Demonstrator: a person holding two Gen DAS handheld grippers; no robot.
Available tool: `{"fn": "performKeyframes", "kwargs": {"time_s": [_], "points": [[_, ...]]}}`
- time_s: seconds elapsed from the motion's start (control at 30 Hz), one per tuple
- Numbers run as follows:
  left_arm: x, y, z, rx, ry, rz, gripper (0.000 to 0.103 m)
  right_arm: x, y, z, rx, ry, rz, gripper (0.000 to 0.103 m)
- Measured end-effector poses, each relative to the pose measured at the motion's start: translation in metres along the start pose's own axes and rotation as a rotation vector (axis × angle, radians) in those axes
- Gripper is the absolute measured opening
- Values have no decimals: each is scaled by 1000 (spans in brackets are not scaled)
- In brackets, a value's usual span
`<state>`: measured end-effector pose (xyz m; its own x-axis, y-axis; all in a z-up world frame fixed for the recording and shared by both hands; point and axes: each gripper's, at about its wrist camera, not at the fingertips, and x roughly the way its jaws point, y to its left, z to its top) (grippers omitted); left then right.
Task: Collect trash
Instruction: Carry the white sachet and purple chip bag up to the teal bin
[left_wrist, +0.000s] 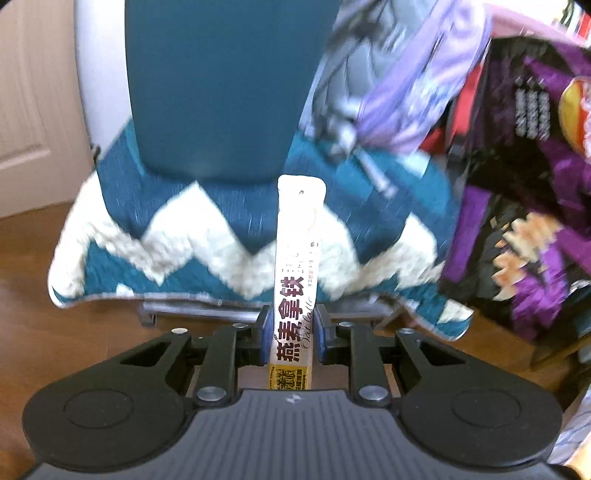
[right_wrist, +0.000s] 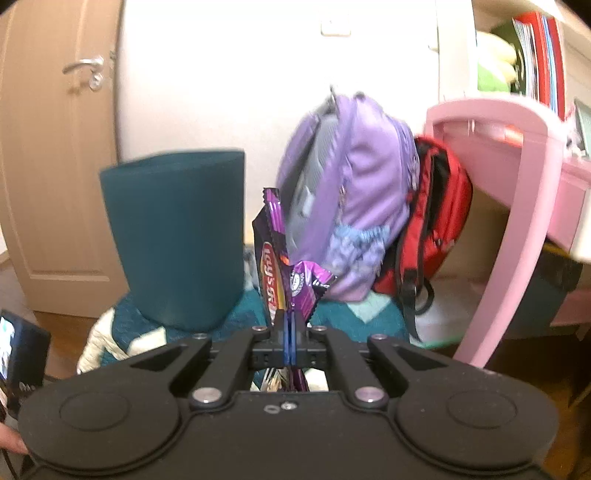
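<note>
Item 1: oat latte sachet (left_wrist: 295, 280), cream stick pack, clamped near its lower end in the left gripper (left_wrist: 293, 341); long axis runs straight to 12 o'clock, upright between the pads. Item 2: purple chip bag (right_wrist: 275, 254), crumpled, pinched edge-on by the right gripper (right_wrist: 290, 343), jaws pressed nearly together on the foil; bag rises toward 12 o'clock. Receptacle: teal bin (right_wrist: 177, 236), standing on a teal-and-white zigzag rug (left_wrist: 221, 236). From the left gripper the bin lies at 11 o'clock, close ahead; from the right gripper, at 10 o'clock and farther. Judgement: the left hand looks nearer the bin; its rim is above the frame there, so a lift seems needed.
</note>
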<state>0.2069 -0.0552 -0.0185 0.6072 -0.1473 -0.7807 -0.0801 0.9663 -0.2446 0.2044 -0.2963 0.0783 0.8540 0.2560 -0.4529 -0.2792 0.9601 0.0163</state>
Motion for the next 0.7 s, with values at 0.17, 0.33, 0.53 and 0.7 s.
{"fn": "performKeyframes", "kwargs": {"time_s": [0.17, 0.33, 0.53, 0.7], "points": [[-59, -9, 32, 48, -129, -12, 22, -29, 10, 37, -21, -72, 24, 1], [-110, -13, 71, 56, -241, -15, 22, -48, 21, 78, -38, -152, 47, 1], [-158, -12, 138, 65, -344, -16, 22, -54, 48, 137, -79, -249, 80, 1], [-179, -5, 201, 89, -423, 26, 22, -33, 70, 182, -60, -296, 104, 1]]}}
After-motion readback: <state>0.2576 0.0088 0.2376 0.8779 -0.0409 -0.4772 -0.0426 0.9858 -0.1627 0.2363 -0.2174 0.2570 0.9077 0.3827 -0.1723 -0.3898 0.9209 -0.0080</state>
